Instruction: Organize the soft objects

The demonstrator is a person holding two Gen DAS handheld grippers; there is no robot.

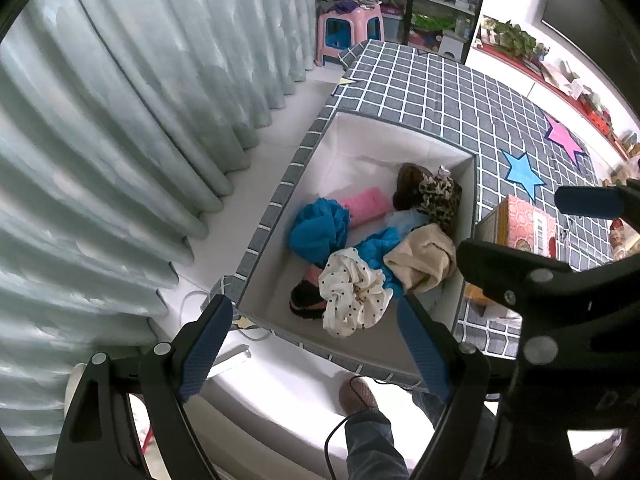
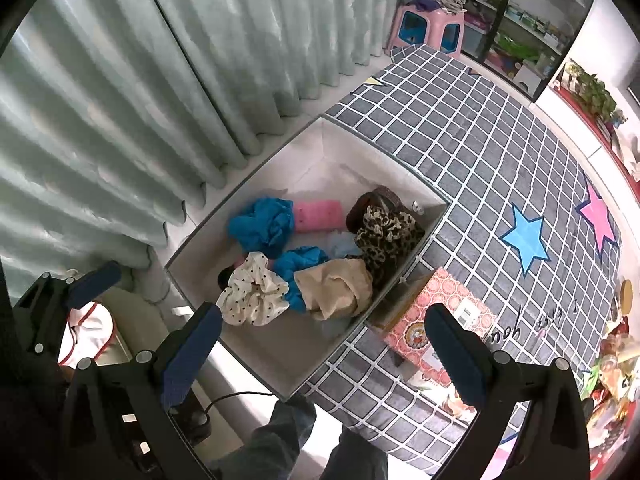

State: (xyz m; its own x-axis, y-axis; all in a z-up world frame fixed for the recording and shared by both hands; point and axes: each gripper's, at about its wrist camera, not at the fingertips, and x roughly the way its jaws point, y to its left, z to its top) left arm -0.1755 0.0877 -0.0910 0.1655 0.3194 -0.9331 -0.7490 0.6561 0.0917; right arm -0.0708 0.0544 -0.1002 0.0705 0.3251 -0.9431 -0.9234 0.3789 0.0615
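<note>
Above the storage box (image 1: 466, 200), both claws held apart and empty: left gripper (image 1: 316, 344) spread wide with nothing between the blue pads, right gripper (image 2: 324, 344) likewise spread and holding nothing.

Left view only: right claw seen from the side at the frame's right edge, a shoe (image 1: 358, 396) on white floor below the box, a white cable by the box's near corner.
Right view only: left claw low at the left edge, writing on the checked mat (image 2: 460, 152), clutter at the mat's far right edge, more of the red patterned carton (image 2: 436, 312) sitting just beside the box wall.
Both views: curtain (image 1: 120, 140), pink stool (image 1: 348, 32), shelves, blue and pink stars on the mat.

Box contents, all soft items inside, piled toward one side:
- white dotted scrunchie (image 1: 352, 292), nearest the claws
- beige cloth (image 1: 420, 260) beside it
- two blue scrunchies (image 1: 320, 228), one partly under the white one
- pink sponge-like block (image 1: 370, 204)
- leopard-print scrunchie (image 1: 440, 198) over a dark brown piece
- black-and-pink item, mostly hidden under the white scrunchie
- pale blue piece, mostly covered
</note>
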